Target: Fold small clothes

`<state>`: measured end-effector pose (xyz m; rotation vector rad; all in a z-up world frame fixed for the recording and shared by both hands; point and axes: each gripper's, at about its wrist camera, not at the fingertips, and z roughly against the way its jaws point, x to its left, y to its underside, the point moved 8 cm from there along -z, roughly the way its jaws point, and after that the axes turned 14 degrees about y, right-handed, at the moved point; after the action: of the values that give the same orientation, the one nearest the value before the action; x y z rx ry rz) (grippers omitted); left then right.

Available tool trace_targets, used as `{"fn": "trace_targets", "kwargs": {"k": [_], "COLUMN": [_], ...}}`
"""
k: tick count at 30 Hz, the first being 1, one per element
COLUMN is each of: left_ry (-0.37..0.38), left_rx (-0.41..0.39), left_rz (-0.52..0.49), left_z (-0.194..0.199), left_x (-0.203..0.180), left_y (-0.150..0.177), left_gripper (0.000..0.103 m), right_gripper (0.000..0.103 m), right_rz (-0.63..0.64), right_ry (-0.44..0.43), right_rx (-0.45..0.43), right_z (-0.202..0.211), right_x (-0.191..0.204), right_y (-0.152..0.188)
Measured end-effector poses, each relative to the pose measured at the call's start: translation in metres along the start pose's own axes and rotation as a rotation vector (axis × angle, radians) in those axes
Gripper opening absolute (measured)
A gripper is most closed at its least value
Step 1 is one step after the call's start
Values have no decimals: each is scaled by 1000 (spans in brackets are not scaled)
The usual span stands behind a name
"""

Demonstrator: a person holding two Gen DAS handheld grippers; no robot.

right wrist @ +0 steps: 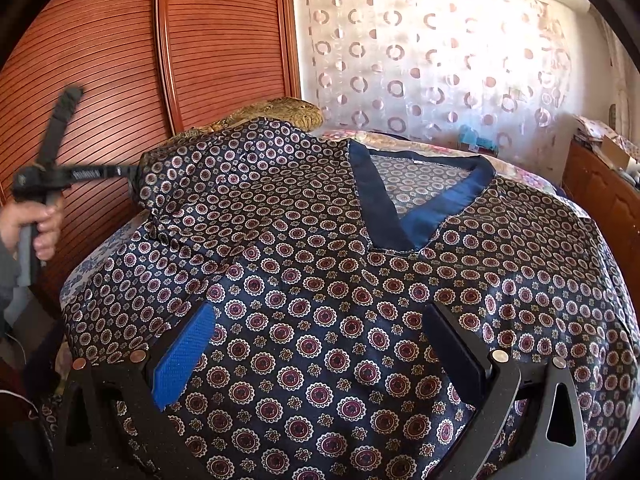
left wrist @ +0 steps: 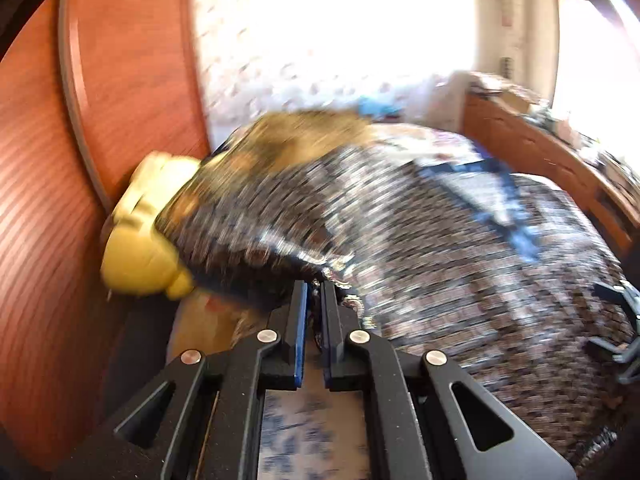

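Note:
A navy V-neck shirt (right wrist: 320,280) with a round floral print lies spread front-up over a bed (right wrist: 86,266). My left gripper (left wrist: 315,286) is shut on the edge of the shirt's left sleeve (left wrist: 256,220), which hangs lifted and blurred in front of it. In the right wrist view the left gripper (right wrist: 128,170), held by a hand (right wrist: 36,228), pinches that raised sleeve (right wrist: 224,172) at the shirt's upper left. My right gripper (right wrist: 320,340) stands open just above the shirt's lower chest, with a blue pad (right wrist: 184,356) on its left finger and nothing pinched.
Slatted wooden wardrobe doors (right wrist: 100,60) stand close on the left. A yellow plush toy (left wrist: 140,240) rests against them. A brown cushion (right wrist: 288,110) lies behind the sleeve. A patterned curtain (right wrist: 420,60) hangs behind the bed, and a wooden dresser (right wrist: 600,192) is at the right.

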<state>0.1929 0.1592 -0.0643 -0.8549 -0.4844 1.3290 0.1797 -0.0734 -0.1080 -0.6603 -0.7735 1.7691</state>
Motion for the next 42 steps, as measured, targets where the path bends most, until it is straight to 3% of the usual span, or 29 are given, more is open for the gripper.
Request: {"fn": "trace_targets", "kwargs": {"k": [5,8,10,14,18,20,29,31,32,33,34,35,36,42], "left_ry": [108,119,107,106,81,68,27,55,84,106,116,113,112,150], "left_rx": [-6,11,10,-7,-18,-10,59,48,37,35,47,56,59,60], "left_rz": [-115,-175,-215,-224,-186,-130,99,124,133,138,139,133,119,-5], "left_z": [10,12,17,26,31,26,-27,-33,-35,-37,-40,-42,-43,-48], "left_x": [-61,-84,-90,-90,-69,-50,18,19,17,15,12,11,7,-37], "left_y": [-19,-20,-19,-21,-18,-12,24,23,22,20,20,17,15,-20], "left_gripper": [7,8,16,49,75,76,76,76,68,51,41,22,11,8], "right_gripper": [103,103,103,103,103,103,103,103,103,103,103,103,103,103], "right_rz": [-9,-12,-12,-10,-14,-16,-15,-15,-15,-15,-16,-16,-16,-20], "right_ry": [2,-1,-1,1,-2,-4,-6,-6,-6,-6,-6,-6,-6,-7], "right_rx": [1,4,5,0,0,1,7,10,11,12,13,14,14,11], "right_z": [2,2,3,5,4,4,4,3,3,3,3,2,2,1], "right_x": [-2,-1,-1,-1,-2,-2,-2,-1,-2,-2,-1,-2,-1,-2], "right_y": [0,0,0,-1,-1,-1,-1,-1,-1,-1,-1,-1,-1,-2]}}
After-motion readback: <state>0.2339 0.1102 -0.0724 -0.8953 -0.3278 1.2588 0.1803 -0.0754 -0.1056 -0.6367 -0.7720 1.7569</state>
